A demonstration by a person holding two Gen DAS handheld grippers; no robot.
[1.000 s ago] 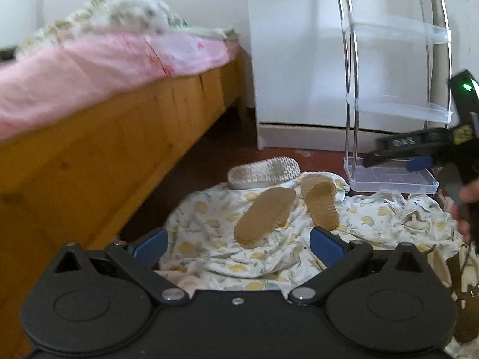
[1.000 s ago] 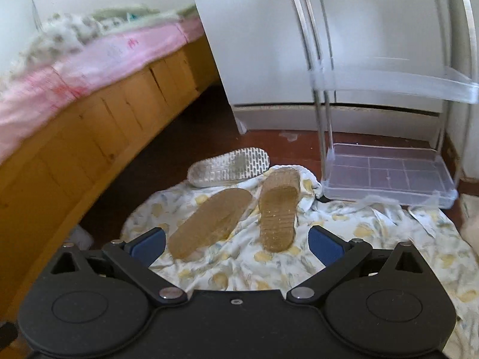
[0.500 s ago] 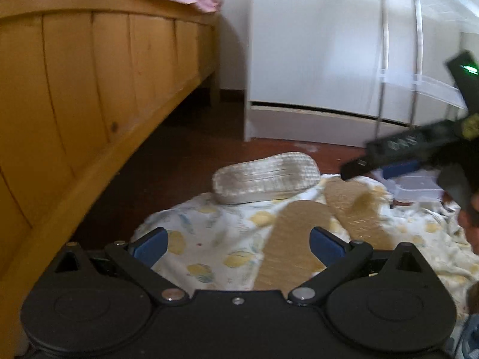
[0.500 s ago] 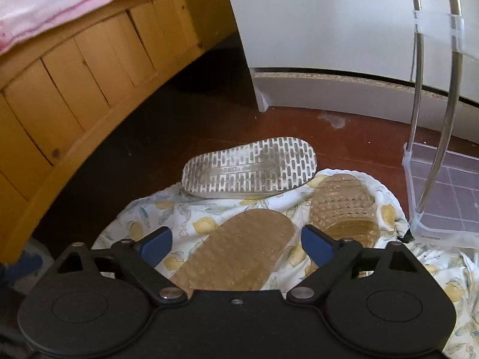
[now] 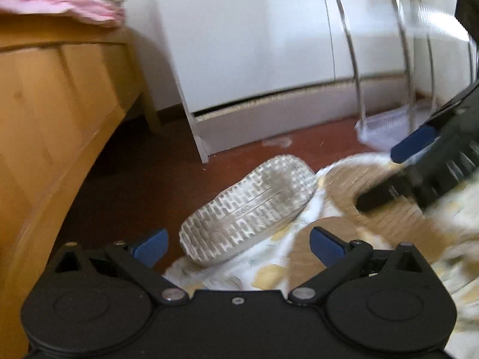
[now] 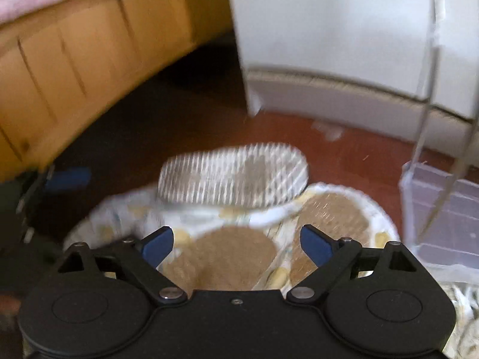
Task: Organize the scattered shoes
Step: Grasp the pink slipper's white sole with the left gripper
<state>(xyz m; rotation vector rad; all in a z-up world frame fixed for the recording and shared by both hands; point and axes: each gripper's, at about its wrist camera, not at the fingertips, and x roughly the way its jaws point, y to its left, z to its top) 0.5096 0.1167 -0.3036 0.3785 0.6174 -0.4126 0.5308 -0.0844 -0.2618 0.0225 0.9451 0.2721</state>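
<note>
A white shoe [image 5: 248,209] [image 6: 233,176] lies sole up, partly on a lemon-print cloth [image 5: 269,272] [image 6: 125,212]. My left gripper [image 5: 239,245] is open, and the shoe's near end sits just ahead of its blue pads. Two tan slippers lie sole up on the cloth. The nearer slipper [image 6: 233,254] lies between the fingers of my open right gripper [image 6: 238,243]; its pads do not press on it. The other slipper [image 6: 329,218] [image 5: 386,218] is to the right. In the left wrist view the right gripper [image 5: 398,173] hovers over the slippers.
A wooden bed frame [image 5: 60,113] [image 6: 74,68] with pink bedding runs along the left. A white wardrobe [image 5: 254,59] stands behind. A clear plastic shoe rack [image 6: 443,209] [image 5: 383,128] stands at the right on the dark red floor [image 5: 134,185].
Both grippers have come down and forward toward the shoes. The left one has rolled and now faces the white shoe closely. The right one sits over the nearer tan slipper, its jaws slightly narrower.
</note>
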